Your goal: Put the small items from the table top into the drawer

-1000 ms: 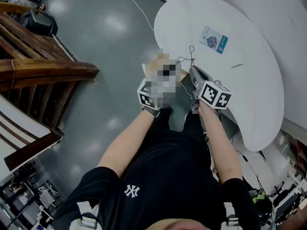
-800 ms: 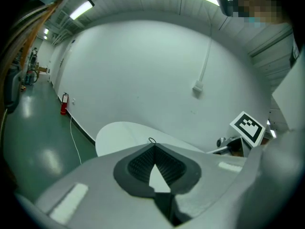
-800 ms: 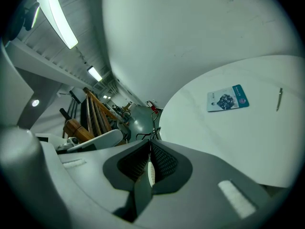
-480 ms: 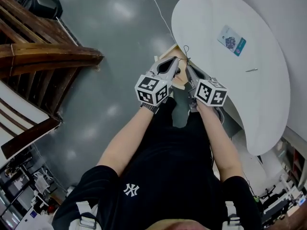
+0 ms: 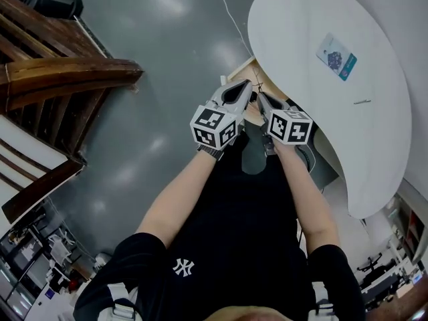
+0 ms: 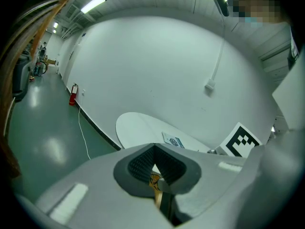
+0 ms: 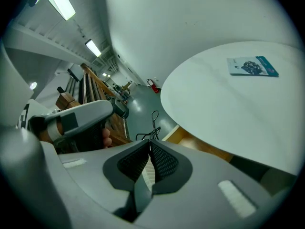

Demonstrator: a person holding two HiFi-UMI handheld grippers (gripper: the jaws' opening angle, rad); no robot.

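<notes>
Head view, table (image 5: pixel 301 19): white, rounded top at upper right.
Head view, items on top: a teal-edged card (image 5: pixel 336 56) and a thin short stick (image 5: pixel 362 101), well apart; both lie far from the grippers.
Head view, drawer (image 5: pixel 242 69): tan wood, sticking out from under the table's near edge.
Head view, left gripper (image 5: pixel 248 85): tips over the drawer, just beside the right gripper (image 5: pixel 260 94).
Head view, black wire loop (image 5: pixel 257 83): a thin tangle at the right gripper's tips, over the drawer.

Left gripper view, jaws: pressed together at the tips, nothing pinched. A sliver of tan wood shows through the gap lower down.
Left gripper view, background: table and card ahead; the right gripper's marker cube is at right.

Right gripper view, jaws: pressed together, pinching the black wire loop, which sticks up from the tips.
Right gripper view, white strip: it sits lower between the pads; I cannot tell what it is.
Right gripper view, surroundings: the drawer's tan inside is just past the tips, under the table edge, with the card farther back on top. The left gripper's body is at left, fingers wrapped round it.
</notes>
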